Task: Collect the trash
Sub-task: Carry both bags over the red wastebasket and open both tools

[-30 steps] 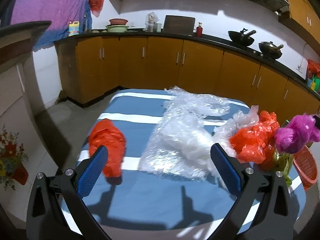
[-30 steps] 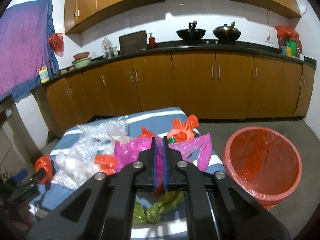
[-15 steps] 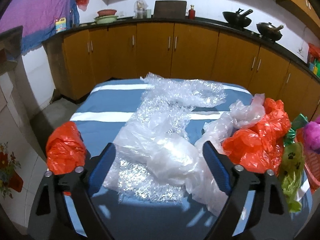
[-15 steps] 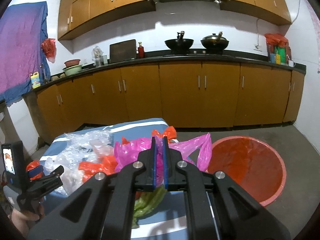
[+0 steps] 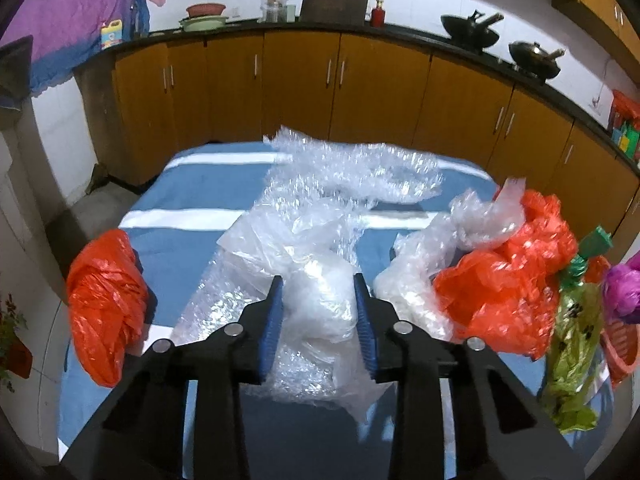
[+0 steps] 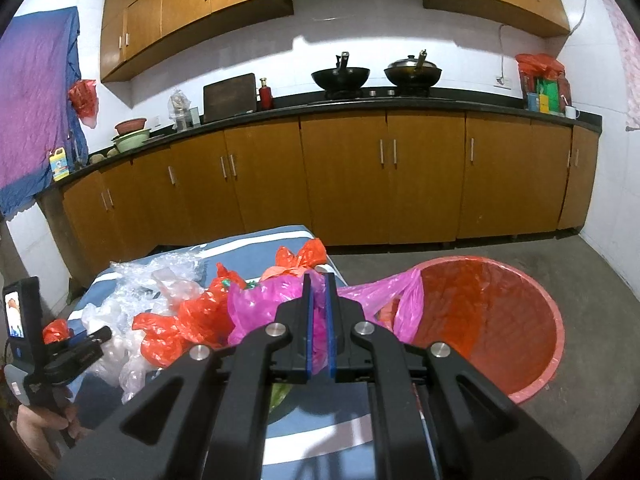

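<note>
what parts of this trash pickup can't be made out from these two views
- Right wrist view: where the pink bag is pinched is hidden by the right gripper.
- Right wrist view: the near wall of the red bin is hidden behind the gripper's black frame.
- Left wrist view: the left gripper, its jaws closing, covers the clear plastic under it.
- Left wrist view: the green bag is blurred, its print unreadable.

Bags point(image 5: 500, 304) on table point(image 5: 192, 184), bin point(image 6: 500, 320) beside.
</note>
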`<state>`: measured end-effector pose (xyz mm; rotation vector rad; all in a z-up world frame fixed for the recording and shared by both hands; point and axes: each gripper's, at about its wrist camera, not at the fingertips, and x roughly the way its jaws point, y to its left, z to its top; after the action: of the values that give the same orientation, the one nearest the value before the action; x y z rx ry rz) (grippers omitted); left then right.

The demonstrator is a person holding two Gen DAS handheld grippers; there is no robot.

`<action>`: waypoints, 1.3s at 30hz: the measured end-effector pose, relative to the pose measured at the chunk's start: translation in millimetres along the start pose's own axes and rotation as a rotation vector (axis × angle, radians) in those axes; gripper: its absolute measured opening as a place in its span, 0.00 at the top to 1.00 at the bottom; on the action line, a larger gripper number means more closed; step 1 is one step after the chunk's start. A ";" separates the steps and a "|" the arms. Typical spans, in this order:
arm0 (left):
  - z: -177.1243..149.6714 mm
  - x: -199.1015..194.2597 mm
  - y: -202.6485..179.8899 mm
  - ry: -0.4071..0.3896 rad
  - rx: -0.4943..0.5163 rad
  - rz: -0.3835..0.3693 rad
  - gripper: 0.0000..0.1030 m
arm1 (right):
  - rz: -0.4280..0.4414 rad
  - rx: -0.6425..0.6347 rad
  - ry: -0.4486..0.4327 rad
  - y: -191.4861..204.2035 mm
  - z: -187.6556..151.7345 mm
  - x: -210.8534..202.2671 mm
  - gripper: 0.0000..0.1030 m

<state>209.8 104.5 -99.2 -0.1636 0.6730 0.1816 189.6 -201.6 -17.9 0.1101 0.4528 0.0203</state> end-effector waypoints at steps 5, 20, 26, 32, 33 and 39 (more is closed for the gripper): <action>10.7 -25.1 1.0 -0.066 0.003 -0.006 0.70 | -0.003 0.017 -0.026 -11.6 3.1 -8.6 0.93; 31.1 -99.5 -103.0 -0.207 0.144 -0.264 0.70 | -0.097 0.074 -0.078 -80.7 10.5 -31.1 0.93; 26.4 -102.7 -158.8 -0.193 0.188 -0.380 0.70 | -0.160 0.105 -0.080 -121.0 10.3 -34.3 0.93; 15.7 -98.4 -215.2 -0.173 0.250 -0.466 0.70 | -0.214 0.132 -0.077 -157.8 11.6 -30.6 0.93; 14.2 -96.5 -224.5 -0.170 0.262 -0.476 0.70 | -0.221 0.140 -0.076 -164.3 12.0 -28.6 0.93; 3.1 -84.8 -266.8 -0.141 0.309 -0.520 0.70 | -0.245 0.172 -0.064 -190.3 13.6 -16.7 0.93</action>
<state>205.2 -163.7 -18.9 -0.0242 0.4920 -0.4062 179.6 -392.9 -19.6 0.2232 0.4015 -0.2630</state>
